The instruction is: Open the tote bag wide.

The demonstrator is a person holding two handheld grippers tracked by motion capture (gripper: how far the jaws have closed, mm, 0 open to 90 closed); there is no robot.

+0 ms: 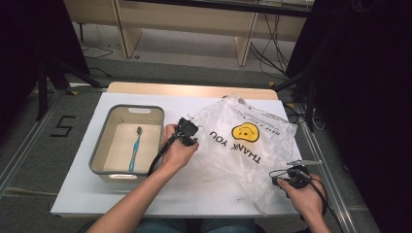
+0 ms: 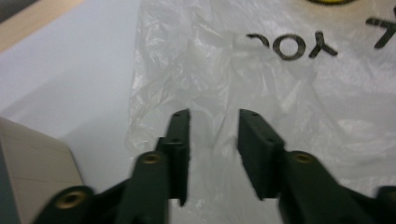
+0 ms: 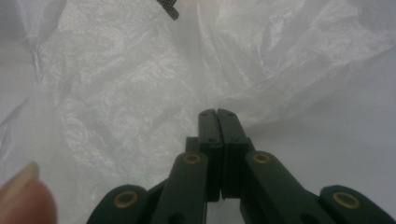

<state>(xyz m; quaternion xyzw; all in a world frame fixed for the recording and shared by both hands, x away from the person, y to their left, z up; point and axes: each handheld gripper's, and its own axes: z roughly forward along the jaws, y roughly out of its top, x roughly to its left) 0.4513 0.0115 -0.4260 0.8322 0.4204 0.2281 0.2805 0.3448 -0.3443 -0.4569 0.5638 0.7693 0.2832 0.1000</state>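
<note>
Yellow smiley print (image 2: 332, 1) on crinkled white plastic bag (image 2: 280, 93) cut off at top edge, left gripper view; "THANK" lettering clipped upper right.

You work at a white table (image 1: 82, 194) with a pale wooden strip (image 1: 194, 90) along its far edge; beyond it the grey floor (image 1: 160, 68) runs to a light wooden bench (image 1: 189, 24), black cables (image 1: 267, 48) trailing under its legs; dark curtains (image 1: 369, 73) close both sides; to your left a "5" (image 1: 63, 126) is taped on the floor beside a metal rail (image 1: 24, 145); the light falls even and soft.
</note>
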